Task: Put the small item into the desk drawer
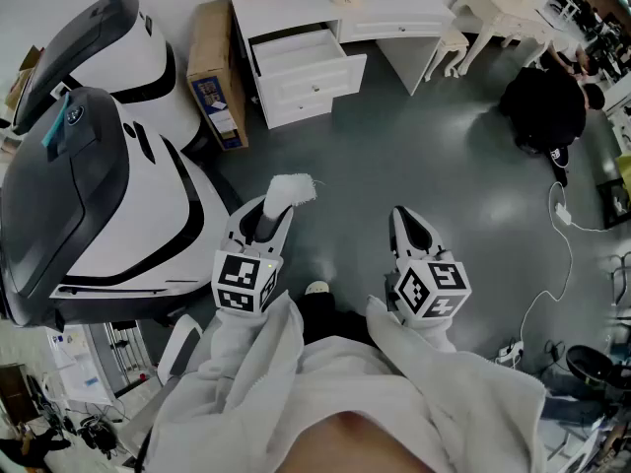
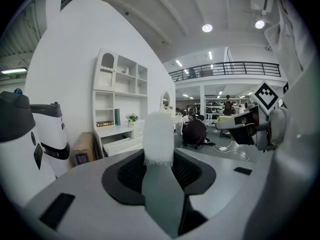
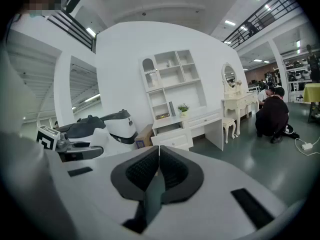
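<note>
A small white fuzzy item [image 1: 290, 188] sticks out of my left gripper [image 1: 276, 207], whose jaws are shut on it; in the left gripper view the white item [image 2: 159, 136] stands upright between the dark pads. The white desk [image 1: 296, 8] is ahead across the floor, with its top drawer [image 1: 308, 70] pulled open. The same drawer [image 2: 120, 144] shows far beyond the left jaws. My right gripper [image 1: 404, 221] is held beside the left one, its jaws shut [image 3: 158, 153] with nothing in them. The desk [image 3: 197, 120] also appears in the right gripper view.
Two big white and black machines [image 1: 89, 195] stand close on the left. A cardboard box [image 1: 219, 72] leans beside the desk. A person in black [image 1: 542, 106] crouches at the right near a white dressing table [image 1: 498, 3] and stool [image 1: 449, 47]. A cable [image 1: 567, 235] runs over the grey floor.
</note>
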A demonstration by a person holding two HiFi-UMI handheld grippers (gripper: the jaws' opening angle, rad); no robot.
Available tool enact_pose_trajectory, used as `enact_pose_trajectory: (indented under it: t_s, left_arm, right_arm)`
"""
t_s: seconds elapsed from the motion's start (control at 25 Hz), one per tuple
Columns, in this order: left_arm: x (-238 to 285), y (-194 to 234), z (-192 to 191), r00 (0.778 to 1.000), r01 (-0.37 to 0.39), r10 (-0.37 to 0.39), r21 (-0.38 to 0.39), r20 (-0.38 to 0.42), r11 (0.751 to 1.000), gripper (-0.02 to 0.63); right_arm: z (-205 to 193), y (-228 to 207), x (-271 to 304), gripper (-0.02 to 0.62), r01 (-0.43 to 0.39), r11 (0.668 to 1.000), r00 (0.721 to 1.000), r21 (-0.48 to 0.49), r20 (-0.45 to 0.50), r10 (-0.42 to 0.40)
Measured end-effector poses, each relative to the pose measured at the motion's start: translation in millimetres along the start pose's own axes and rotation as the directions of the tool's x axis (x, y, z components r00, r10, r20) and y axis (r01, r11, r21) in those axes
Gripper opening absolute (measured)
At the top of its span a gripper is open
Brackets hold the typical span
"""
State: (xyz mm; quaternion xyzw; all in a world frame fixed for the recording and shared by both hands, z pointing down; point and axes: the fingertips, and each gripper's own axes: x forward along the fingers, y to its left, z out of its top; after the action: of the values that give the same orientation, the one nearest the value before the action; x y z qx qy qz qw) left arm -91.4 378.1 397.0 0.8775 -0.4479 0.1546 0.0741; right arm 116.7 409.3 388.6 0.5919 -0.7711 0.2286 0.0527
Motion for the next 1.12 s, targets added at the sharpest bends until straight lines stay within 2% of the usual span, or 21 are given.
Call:
enact_pose_trajectory:
  t_s: [0.56,0.92,1.12]
  left_arm:
    - [2,2,2,0.999,0.036,-0.036,0.032,-0.002,0.999,0.167]
    - [-5,-9,-15,0.998,0.060,-0.059,0.017,-0.028,0.998,0.167]
    - [5,-3,-15,0.998,0.048,-0.047,0.024,-0.042,0.999,0.167]
  right_arm:
    - [-3,6,10,0.037,0.039,0.999,0.999,0.014,0.014,-0.039]
    - [-16,15,17,0.036,0.011,1.000,1.000,0.019,-0.014,-0.011]
    - [-19,10,35,0.037,-0.018,1.000,1.000,0.025,-0.021,0.018]
